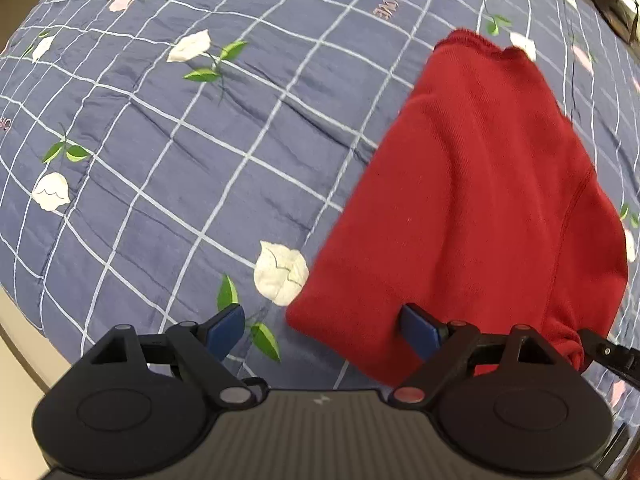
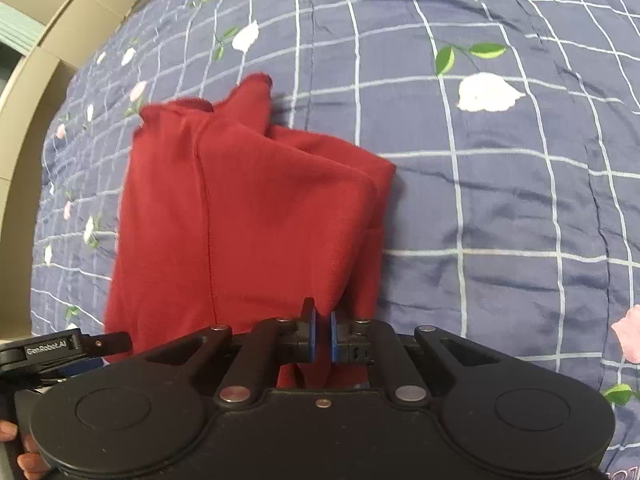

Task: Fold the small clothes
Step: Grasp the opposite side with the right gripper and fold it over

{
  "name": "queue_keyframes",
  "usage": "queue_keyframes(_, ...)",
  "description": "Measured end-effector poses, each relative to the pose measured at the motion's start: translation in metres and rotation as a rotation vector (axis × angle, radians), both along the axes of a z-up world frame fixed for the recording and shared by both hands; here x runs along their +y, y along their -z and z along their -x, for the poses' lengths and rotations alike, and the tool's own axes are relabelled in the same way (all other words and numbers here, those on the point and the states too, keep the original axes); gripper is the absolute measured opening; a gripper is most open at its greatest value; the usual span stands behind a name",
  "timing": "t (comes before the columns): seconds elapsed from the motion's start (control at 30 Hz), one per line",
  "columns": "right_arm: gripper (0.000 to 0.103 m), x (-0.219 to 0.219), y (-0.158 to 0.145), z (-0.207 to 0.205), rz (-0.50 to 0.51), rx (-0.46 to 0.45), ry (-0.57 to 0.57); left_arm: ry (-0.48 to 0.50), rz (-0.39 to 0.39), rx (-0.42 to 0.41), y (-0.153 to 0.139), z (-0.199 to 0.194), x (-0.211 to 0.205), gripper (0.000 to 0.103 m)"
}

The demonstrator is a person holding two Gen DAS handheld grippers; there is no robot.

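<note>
Left wrist view: the left gripper (image 1: 322, 330) hovers with jaws spread wide, holding nothing; its right finger touches the red garment (image 1: 476, 208), which lies on the blue checked floral quilt (image 1: 180, 140). Right wrist view: the right gripper (image 2: 323, 336) pinches the red garment's (image 2: 240, 216) near edge, jaws nearly closed; the left gripper (image 2: 60, 350) shows at the garment's left corner.

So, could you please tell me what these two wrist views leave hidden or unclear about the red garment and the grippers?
- Left wrist view: the red garment has its near hem hidden behind the open left gripper.
- Right wrist view: the right gripper has cloth between its nearly closed pads; how much cloth is gripped is hidden by the body.
- Both views: the garment type is unclear, since folds hide its shape and motion blurs its edges.
- The bedspread hides whatever lies beneath.
</note>
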State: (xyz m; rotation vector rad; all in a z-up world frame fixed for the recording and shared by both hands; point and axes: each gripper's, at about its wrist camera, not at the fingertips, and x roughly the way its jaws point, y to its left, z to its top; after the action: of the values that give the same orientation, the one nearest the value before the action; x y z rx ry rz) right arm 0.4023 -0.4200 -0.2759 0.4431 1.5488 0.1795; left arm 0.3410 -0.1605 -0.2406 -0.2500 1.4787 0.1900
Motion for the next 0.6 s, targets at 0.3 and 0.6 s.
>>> queue_keyframes(0.3,0.006,-0.002,-0.011,-0.011,0.046,-0.061,-0.017,0.018,-0.007,-0.018,-0.007,0.000,-0.006,0.089)
queue_keyframes(0.6,0.012,0.002,0.006,-0.006,0.078,0.004,-0.020,0.041,-0.022,-0.015,-0.009,0.002,-0.012,0.089)
